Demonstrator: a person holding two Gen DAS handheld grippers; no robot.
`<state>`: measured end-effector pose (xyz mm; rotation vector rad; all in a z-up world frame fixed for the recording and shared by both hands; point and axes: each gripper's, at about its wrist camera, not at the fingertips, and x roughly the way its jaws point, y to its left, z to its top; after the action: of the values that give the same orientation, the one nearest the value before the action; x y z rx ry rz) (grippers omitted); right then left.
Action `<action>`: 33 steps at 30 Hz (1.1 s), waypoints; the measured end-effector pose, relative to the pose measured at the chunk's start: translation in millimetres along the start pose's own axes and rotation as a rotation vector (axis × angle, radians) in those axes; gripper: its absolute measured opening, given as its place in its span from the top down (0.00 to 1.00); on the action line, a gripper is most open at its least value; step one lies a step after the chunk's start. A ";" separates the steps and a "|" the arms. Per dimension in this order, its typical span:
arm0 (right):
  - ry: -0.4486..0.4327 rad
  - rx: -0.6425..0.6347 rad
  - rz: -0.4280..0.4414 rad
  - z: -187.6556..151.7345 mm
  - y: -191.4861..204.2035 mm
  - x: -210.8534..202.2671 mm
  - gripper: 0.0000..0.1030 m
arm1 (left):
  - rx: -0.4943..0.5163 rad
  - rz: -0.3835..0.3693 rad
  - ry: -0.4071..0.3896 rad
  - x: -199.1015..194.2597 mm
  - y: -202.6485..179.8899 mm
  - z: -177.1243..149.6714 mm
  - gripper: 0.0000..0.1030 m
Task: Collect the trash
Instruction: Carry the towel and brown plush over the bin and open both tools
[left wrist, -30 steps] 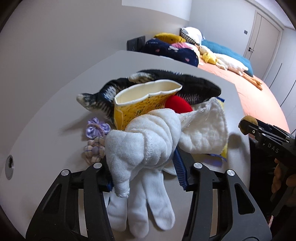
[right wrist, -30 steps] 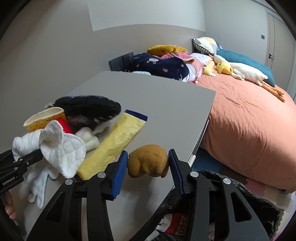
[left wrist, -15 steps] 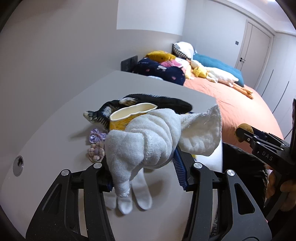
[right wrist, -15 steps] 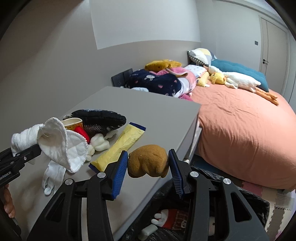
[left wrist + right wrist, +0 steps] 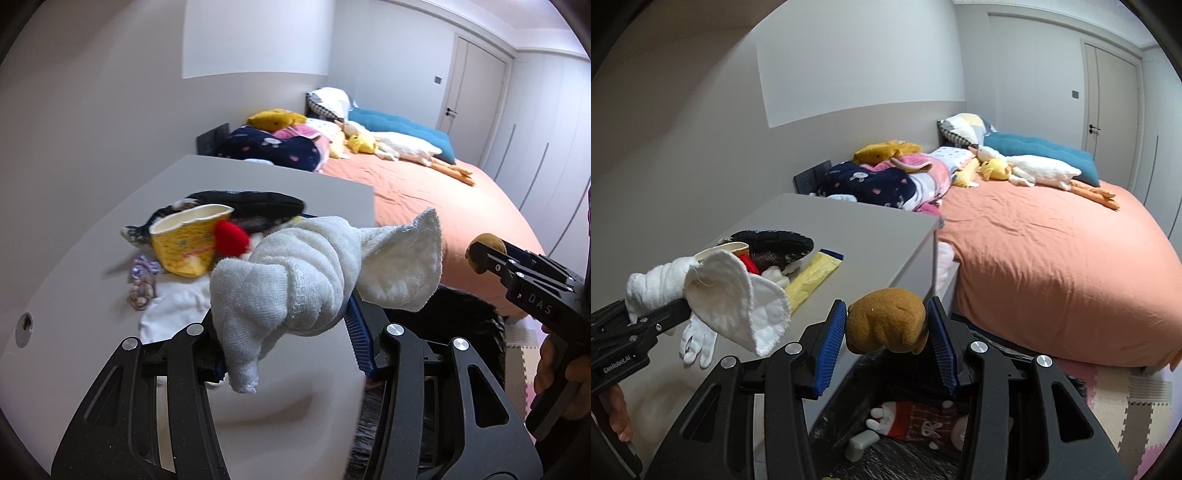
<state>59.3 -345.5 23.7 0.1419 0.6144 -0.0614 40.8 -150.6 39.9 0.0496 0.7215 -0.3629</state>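
My left gripper (image 5: 288, 332) is shut on a twisted white cloth (image 5: 317, 269) and holds it above the grey table's (image 5: 280, 391) near corner. The cloth also shows in the right wrist view (image 5: 731, 295). My right gripper (image 5: 886, 328) is shut on a brown plush lump (image 5: 886, 321), above the black trash bag (image 5: 912, 454) beside the table. The bag holds a red-and-white cloth and a small pale object. On the table lie a yellow paper cup (image 5: 188, 240), a red item (image 5: 231, 238), a dark fish-shaped plush (image 5: 243, 206), a white glove (image 5: 698, 339) and a yellow wrapper (image 5: 812, 280).
A purple hair tie (image 5: 144, 280) lies left of the cup. A bed with an orange cover (image 5: 1052, 266) stands right of the table, with pillows and plush toys at its head. Foam mats (image 5: 1126, 398) cover the floor. A round hole (image 5: 25, 325) is in the tabletop.
Both grippers have risen and pulled back from the table with their loads. The white cloth has lifted off the glove. The right gripper now hangs over the open trash bag.
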 end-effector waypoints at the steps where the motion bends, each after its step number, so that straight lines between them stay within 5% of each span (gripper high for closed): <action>1: -0.003 0.002 -0.004 -1.8 -2.9 -3.9 0.54 | 0.002 -0.008 0.000 -1.0 -4.6 -2.4 0.52; 33: -0.057 0.123 -0.185 -48.2 -104.5 -84.3 0.54 | 0.210 -0.191 0.045 8.8 -138.2 -34.0 0.51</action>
<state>-47.3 -440.2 21.5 0.2017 0.5660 -0.2820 -22.0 -277.0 19.5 0.1888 0.7325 -0.6216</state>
